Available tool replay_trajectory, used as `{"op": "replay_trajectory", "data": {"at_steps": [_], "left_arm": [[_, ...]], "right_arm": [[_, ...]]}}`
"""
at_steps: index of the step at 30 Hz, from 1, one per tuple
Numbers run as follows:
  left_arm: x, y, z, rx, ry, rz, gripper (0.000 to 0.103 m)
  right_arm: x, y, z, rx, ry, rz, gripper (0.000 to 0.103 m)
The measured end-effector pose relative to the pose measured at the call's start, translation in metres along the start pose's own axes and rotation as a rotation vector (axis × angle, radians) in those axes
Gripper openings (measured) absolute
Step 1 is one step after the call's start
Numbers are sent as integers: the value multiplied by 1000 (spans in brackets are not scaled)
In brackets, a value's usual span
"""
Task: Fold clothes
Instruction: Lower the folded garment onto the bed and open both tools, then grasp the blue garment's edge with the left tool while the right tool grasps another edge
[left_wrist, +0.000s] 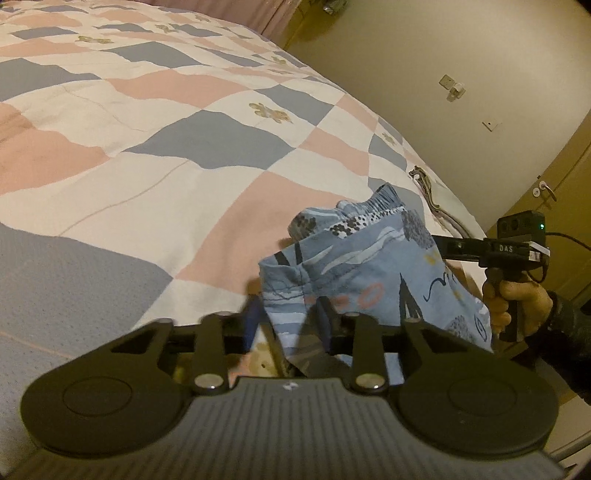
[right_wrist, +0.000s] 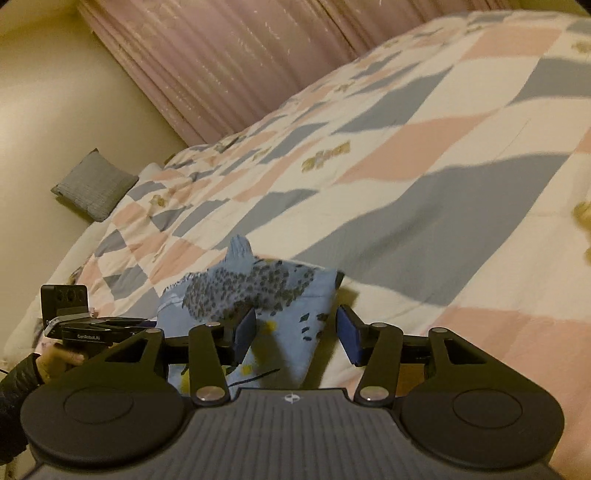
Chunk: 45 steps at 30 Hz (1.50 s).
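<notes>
A blue patterned garment (left_wrist: 354, 266) with an elastic waistband stands bunched on the quilted bed (left_wrist: 155, 147). My left gripper (left_wrist: 290, 317) is shut on its lower edge, and the cloth fills the narrow gap between the fingers. In the right wrist view the same garment (right_wrist: 258, 291) lies in front of and under my right gripper (right_wrist: 297, 332). That gripper is open, its blue pads (right_wrist: 349, 336) stand apart, and neither presses the cloth. From the left wrist view the right gripper (left_wrist: 443, 246) reaches the garment's far side, held by a hand (left_wrist: 517, 299).
The checked pink, grey-blue and white quilt (right_wrist: 424, 155) covers the whole bed. A grey cushion (right_wrist: 94, 184) sits at the far corner, below a pink curtain (right_wrist: 229, 62). A thin patterned strap (left_wrist: 428, 188) lies near the bed's right edge. Beyond it are a wall and a door handle (left_wrist: 548, 190).
</notes>
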<state>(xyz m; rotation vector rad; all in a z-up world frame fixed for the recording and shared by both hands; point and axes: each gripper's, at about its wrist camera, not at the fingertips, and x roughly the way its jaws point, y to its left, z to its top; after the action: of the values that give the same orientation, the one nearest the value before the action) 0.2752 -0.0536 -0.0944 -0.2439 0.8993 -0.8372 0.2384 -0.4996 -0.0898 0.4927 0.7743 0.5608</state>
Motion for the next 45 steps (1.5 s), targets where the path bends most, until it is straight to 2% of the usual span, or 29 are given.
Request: {"op": "replay_trajectory", "data": {"at_steps": [1, 2, 4, 6, 9, 13, 19, 25, 27, 28, 31, 33, 37, 39, 41, 42, 44, 45], "left_arm": [[-1, -1, -1, 3, -6, -4, 5], [-4, -2, -3, 11, -15, -3, 3], [-12, -6, -4, 26, -46, 0, 1], [-25, -8, -3, 27, -100, -8, 1], [-41, -7, 3, 12, -165, -21, 1], [-33, 1, 6, -13, -155, 24, 1], [-25, 12, 3, -53, -162, 53, 1], [-30, 20, 2, -100, -154, 80, 3], [-38, 22, 1, -103, -168, 128, 2], [-43, 22, 1, -106, -176, 159, 2], [-61, 19, 1, -93, -204, 222, 3], [-72, 6, 1, -47, -220, 229, 3], [-79, -44, -11, 102, -219, 179, 3], [-71, -73, -24, 213, -185, 178, 10], [-62, -106, -43, 367, -152, 221, 23], [-57, -121, -53, 451, -135, 244, 26], [-45, -146, -82, 665, -96, 301, 40], [-39, -158, -96, 772, -76, 329, 41]], "right_arm": [[3, 0, -1, 13, -3, 14, 50], [6, -1, -2, 26, -6, 27, 45], [7, 0, -2, 52, -17, 48, 8], [2, 4, 0, 46, -32, 45, 5], [-15, 19, 8, -15, -81, 36, 4], [-23, 31, 29, -71, -133, 28, 3], [7, 29, 40, -115, -122, -23, 2], [20, 21, 41, -123, -97, -86, 2], [23, 17, 41, -115, -79, -113, 7], [24, 15, 41, -111, -72, -127, 16], [10, 12, 36, -92, -111, -196, 18], [-4, 18, 32, -105, -138, -197, 18], [-32, 51, 12, -188, -164, -149, 18], [-38, 71, -5, -252, -142, -128, 21], [-40, 95, -30, -381, -98, -157, 31], [-41, 107, -42, -446, -76, -172, 34], [-41, 128, -67, -586, -24, -216, 35], [-40, 138, -81, -692, 10, -258, 39]]}}
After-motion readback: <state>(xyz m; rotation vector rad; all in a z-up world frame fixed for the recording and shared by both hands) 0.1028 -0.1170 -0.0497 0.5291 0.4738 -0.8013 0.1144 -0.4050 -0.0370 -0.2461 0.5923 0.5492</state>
